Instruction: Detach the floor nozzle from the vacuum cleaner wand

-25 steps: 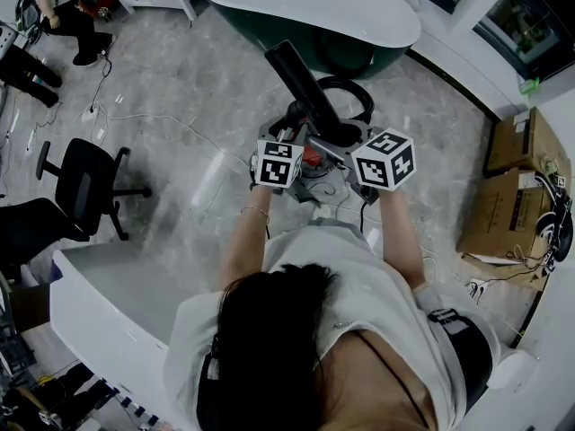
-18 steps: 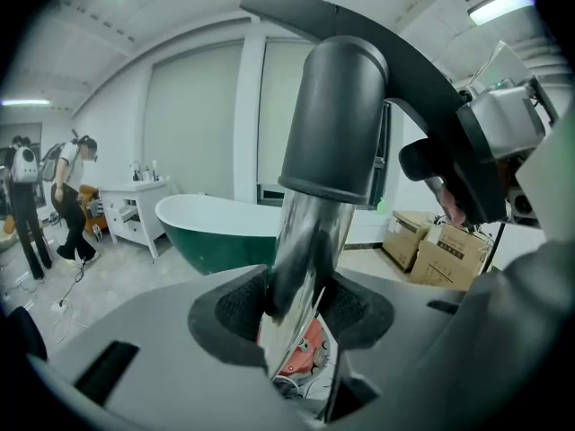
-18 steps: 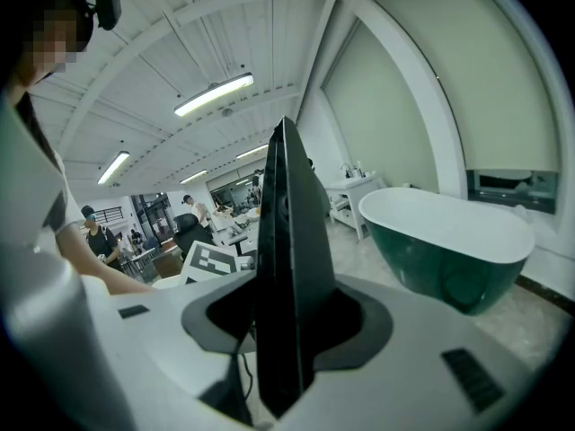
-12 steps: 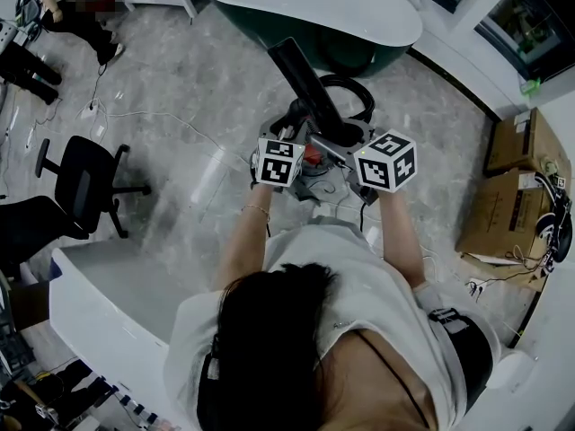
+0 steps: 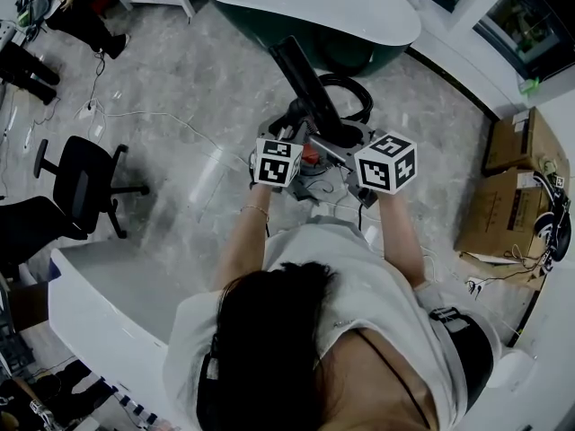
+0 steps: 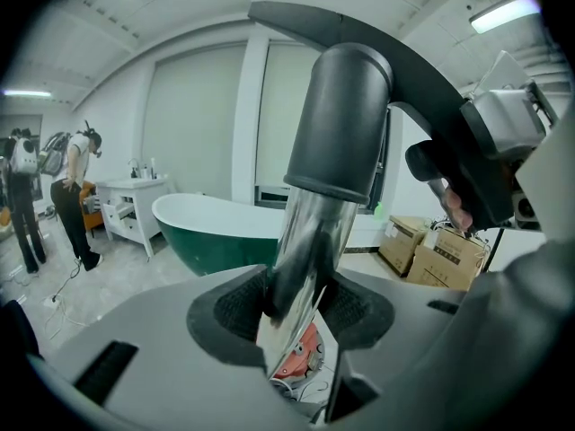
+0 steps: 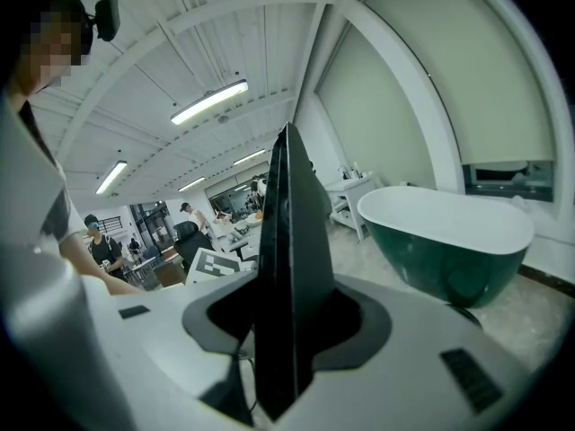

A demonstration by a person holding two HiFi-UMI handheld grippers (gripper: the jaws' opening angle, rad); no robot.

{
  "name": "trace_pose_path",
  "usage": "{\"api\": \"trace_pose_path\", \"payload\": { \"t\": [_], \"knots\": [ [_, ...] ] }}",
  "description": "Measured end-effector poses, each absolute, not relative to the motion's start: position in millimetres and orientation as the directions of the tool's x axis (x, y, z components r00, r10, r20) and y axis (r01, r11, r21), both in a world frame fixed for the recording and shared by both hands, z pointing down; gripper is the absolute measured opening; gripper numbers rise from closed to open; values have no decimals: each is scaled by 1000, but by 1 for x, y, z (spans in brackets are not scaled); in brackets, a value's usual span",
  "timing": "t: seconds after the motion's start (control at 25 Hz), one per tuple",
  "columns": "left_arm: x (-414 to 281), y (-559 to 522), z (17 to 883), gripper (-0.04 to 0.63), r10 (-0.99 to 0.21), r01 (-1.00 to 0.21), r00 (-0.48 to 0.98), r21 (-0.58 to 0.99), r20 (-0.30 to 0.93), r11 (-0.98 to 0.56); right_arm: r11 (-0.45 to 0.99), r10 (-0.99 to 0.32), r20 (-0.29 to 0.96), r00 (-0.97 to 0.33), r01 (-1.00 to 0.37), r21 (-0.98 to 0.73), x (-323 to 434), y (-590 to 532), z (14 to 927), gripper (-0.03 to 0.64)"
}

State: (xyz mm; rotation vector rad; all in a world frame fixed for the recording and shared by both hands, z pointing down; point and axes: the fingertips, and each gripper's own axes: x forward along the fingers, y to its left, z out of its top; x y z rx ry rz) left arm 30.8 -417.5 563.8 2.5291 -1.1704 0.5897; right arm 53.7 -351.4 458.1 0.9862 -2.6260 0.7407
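Observation:
In the head view both grippers sit side by side at a canister vacuum with a red part [image 5: 310, 154] on the floor. Its dark wand [image 5: 302, 77] slants up and left from them. My left gripper [image 6: 292, 311] has just been closing and is shut on the wand's chrome tube [image 6: 304, 241], below a dark grey collar [image 6: 346, 124]. My right gripper [image 7: 283, 323] is shut on a flat black vacuum part [image 7: 287, 241] seen edge-on; I cannot tell which part it is. Marker cubes hide both sets of jaws in the head view, left gripper [image 5: 289, 142], right gripper [image 5: 358, 142].
A black hose [image 5: 347, 92] loops behind the vacuum. A green bathtub with a white rim [image 5: 305, 7] stands beyond it. An office chair [image 5: 83, 187] is at the left, cardboard boxes [image 5: 514, 180] at the right, a white counter [image 5: 99, 285] near left. Cables lie on the floor.
Both grippers and the wand keep their places. A person at the far upper left has shifted position.

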Motion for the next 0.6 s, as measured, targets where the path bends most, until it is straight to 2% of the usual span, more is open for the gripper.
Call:
{"api": "trace_pose_path", "payload": {
  "t": [0.6],
  "knots": [
    [39, -417, 564, 163, -615, -727, 615, 54, 493, -684, 570, -582, 445, -680, -732, -374, 58, -348, 453, 181]
  ]
}}
